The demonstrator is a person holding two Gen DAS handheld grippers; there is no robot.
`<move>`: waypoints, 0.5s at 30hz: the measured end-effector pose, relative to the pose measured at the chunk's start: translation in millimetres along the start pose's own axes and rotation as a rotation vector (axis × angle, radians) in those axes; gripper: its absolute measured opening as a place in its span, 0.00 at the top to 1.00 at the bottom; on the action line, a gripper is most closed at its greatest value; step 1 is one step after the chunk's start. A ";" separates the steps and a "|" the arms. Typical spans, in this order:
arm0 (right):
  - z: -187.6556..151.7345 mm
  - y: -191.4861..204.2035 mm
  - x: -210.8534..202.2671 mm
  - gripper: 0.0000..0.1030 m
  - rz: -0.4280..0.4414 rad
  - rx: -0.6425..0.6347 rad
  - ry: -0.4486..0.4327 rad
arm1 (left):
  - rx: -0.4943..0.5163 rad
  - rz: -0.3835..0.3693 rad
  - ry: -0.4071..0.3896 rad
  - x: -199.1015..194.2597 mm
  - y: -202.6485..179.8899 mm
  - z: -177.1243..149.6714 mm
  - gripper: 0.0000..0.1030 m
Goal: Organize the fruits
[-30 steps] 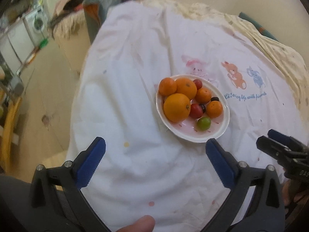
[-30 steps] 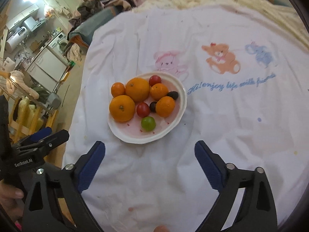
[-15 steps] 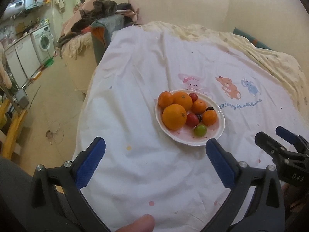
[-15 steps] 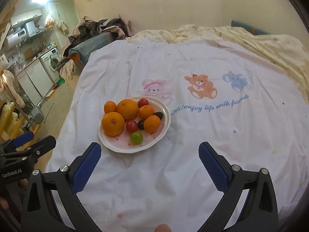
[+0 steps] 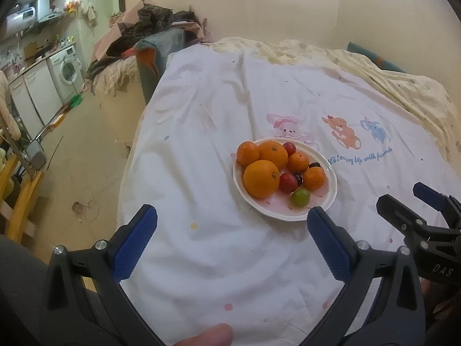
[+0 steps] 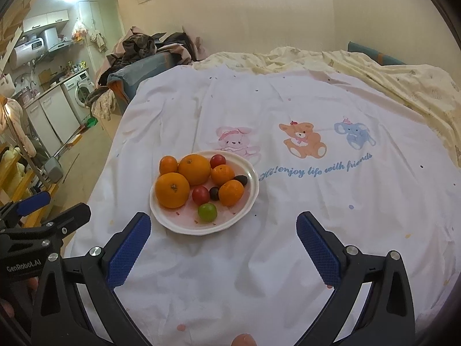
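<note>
A white plate [image 5: 331,193] [image 6: 250,204] sits on a white bed sheet with cartoon animals. It holds two large oranges [image 5: 261,178] [image 6: 172,189], several small tangerines [image 5: 314,178] [image 6: 231,192], red cherry tomatoes [image 5: 287,182] [image 6: 200,195], a green one [image 5: 300,197] [image 6: 207,212] and dark grapes [image 6: 241,180]. My left gripper [image 5: 232,242] is open and empty, on the near side of the plate. My right gripper [image 6: 223,243] is open and empty, just short of the plate and to its right. Each gripper shows at the edge of the other's view.
The sheet [image 6: 317,207] carries a bunny, a bear, an elephant and blue writing. A cream blanket [image 6: 403,77] lies at the back right. The bed's left edge drops to the floor [image 5: 83,155]. Clothes are piled [image 5: 149,28] at the back, with a kitchen and washing machine [image 5: 67,69] beyond.
Both cameras have tilted up and drawn back from the plate, so the wall and room now show. Both grippers stay open and empty. The fruit has not moved.
</note>
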State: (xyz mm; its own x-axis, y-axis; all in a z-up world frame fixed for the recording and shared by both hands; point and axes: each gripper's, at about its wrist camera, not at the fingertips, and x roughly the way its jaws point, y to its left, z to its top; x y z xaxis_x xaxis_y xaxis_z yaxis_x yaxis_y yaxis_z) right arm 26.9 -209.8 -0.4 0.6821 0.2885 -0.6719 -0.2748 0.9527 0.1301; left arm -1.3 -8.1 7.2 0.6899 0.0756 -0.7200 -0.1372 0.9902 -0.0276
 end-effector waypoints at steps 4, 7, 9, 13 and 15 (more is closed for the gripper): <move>1.0 0.8 -0.4 0.00 -0.008 -0.005 -0.003 | -0.003 0.002 0.004 0.9 0.5 0.1 0.00; 1.0 0.6 -0.3 0.00 -0.008 -0.004 -0.002 | -0.005 -0.003 0.012 2.0 0.5 0.1 0.00; 1.6 0.5 -0.3 0.00 -0.008 -0.002 -0.003 | -0.004 -0.010 0.014 1.9 0.5 -0.3 0.00; 3.1 -1.1 -0.8 0.00 -0.011 0.005 -0.005 | 0.000 -0.012 0.010 0.8 -0.2 -0.6 0.00; 3.5 -1.6 -0.7 0.00 -0.015 0.008 -0.005 | -0.001 -0.011 0.011 0.9 0.1 -0.5 0.00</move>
State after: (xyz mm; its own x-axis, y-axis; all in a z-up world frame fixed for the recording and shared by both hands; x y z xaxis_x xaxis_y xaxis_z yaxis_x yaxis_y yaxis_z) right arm 29.1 -211.1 2.4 0.6896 0.2745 -0.6701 -0.2592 0.9576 0.1255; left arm -1.1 -8.1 6.2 0.6834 0.0630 -0.7273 -0.1298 0.9909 -0.0362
